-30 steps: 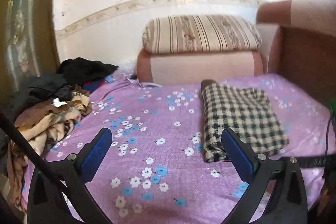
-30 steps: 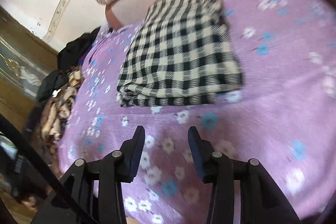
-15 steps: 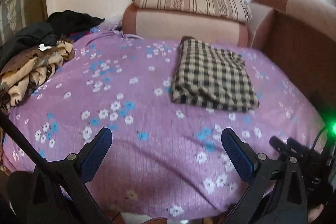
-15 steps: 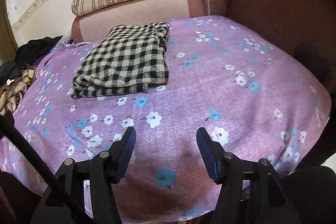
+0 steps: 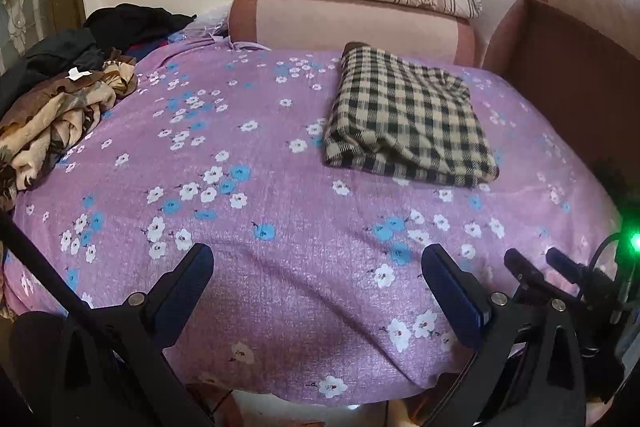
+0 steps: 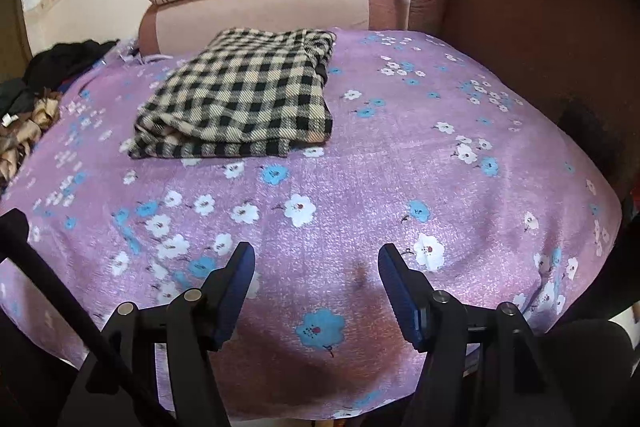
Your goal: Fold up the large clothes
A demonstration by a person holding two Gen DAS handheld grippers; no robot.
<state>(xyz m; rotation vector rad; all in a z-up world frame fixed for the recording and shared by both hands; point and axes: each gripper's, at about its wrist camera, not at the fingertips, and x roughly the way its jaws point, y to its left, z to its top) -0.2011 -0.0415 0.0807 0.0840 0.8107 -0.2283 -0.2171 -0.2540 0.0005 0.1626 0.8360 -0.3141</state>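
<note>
1. the checked garment point(image 5: 408, 119) is lying folded on the bed point(image 5: 280, 247), far right.
2. the left gripper point(image 5: 318, 281) is gaping wide, empty; the right gripper point(image 6: 316, 281) is opening, empty.
3. the heap of clothes point(image 5: 60, 115) at far left is looking soft and floppy; pinching a hem or collar edge seems best.

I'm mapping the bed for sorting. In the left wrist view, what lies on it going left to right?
Unfolded clothes pile → bare purple floral sheet → folded checked garment.
</note>
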